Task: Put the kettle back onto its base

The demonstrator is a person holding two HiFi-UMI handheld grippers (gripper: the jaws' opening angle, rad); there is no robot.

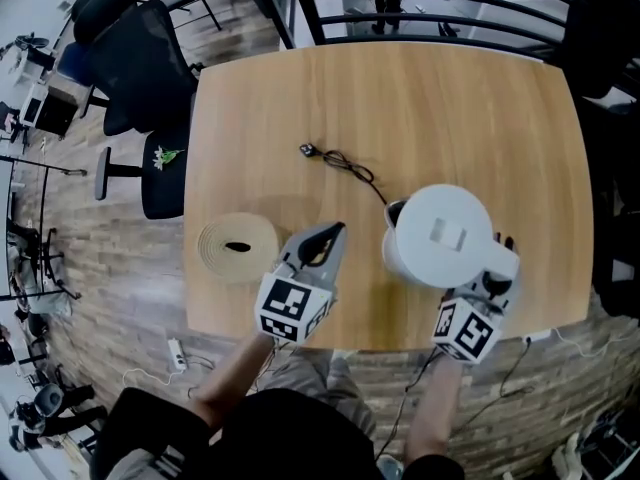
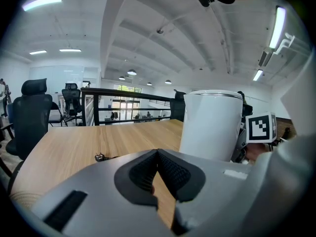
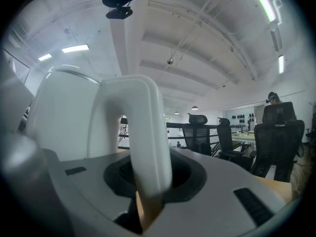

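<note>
We are gripping the white kettle (image 1: pixel 445 233) by its handle (image 3: pixel 148 147), our right gripper (image 1: pixel 497 271) clamping it near the table's (image 1: pixel 400 88) front right. Our left gripper (image 1: pixel 328 245), pinched together and empty, is hovering just left of the kettle.

No legible text, brand name, number or sign was found in any view. The cube on the left gripper (image 1: pixel 330 238) and the cube on the right gripper (image 1: pixel 497 256) each carried black-and-white square markers (image 1: pixel 290 303); these were block patterns, not characters. A small green-and-white emblem (image 1: pixel 165 156) on the dark chair (image 1: pixel 160 183) beside the table was too small to read. The lid of the kettle (image 1: pixel 440 233) bore a plain raised tab without print.
</note>
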